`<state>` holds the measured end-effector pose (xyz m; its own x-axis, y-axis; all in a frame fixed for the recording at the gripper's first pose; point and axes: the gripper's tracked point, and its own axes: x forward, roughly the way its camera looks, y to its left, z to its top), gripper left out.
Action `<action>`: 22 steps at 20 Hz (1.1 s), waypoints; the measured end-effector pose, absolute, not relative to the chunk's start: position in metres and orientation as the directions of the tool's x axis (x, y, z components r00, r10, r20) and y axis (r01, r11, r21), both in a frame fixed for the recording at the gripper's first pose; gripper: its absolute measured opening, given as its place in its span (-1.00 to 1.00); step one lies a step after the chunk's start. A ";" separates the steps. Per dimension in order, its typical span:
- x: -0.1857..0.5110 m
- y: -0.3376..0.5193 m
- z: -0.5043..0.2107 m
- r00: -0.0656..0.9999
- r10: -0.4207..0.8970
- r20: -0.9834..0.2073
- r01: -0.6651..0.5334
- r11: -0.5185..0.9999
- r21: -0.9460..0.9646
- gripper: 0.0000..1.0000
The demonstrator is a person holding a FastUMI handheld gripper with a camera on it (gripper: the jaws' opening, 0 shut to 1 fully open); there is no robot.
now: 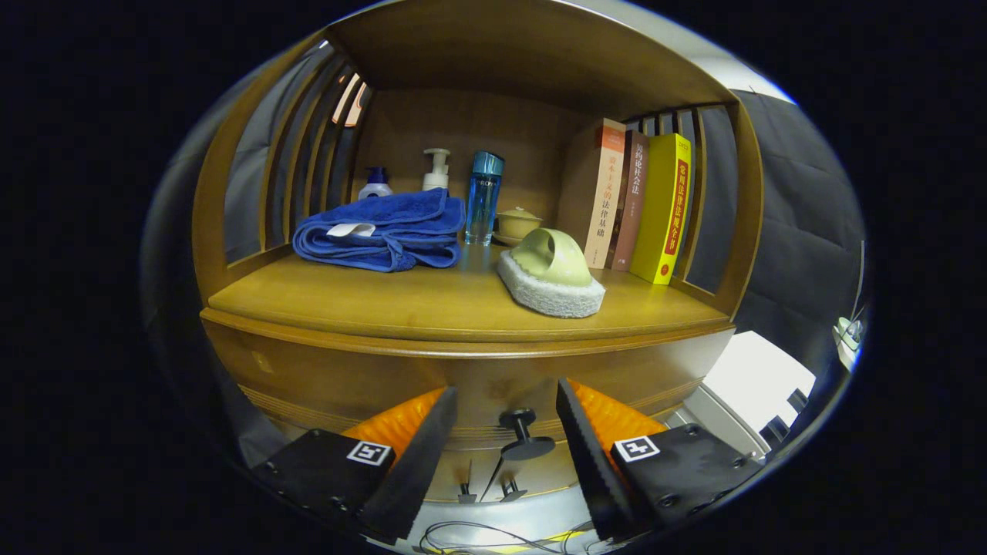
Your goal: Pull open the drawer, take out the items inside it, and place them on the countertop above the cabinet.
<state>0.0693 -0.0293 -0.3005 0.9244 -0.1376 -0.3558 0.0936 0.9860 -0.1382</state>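
Note:
A wooden cabinet fills the gripper view, with its drawer front [324, 378] shut below the countertop [432, 304]. A dark round drawer knob [523, 433] sticks out between my two fingers. My gripper [505, 420] is open, one finger on each side of the knob and neither touching it. On the countertop lie a folded blue towel [382, 231] and a pale green scrubbing brush with a white pad [551, 274]. The inside of the drawer is hidden.
At the back of the shelf stand two pump bottles [436, 171], a blue bottle [483, 196] and a small lidded bowl [517, 223]. Three upright books [634, 202] lean at the right. Slatted wooden sides enclose the shelf. Cables [478, 536] lie on the floor below.

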 end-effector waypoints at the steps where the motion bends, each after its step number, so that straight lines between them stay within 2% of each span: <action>1: 0.068 -0.029 -0.301 0.923 -0.138 -0.360 0.098 0.987 -0.127 0.80; 6: 0.066 -0.023 -0.280 0.934 -0.109 -0.339 0.084 0.993 -0.088 0.96; 22: 0.036 0.013 -0.060 0.985 0.003 -0.171 -0.016 0.997 -0.076 0.95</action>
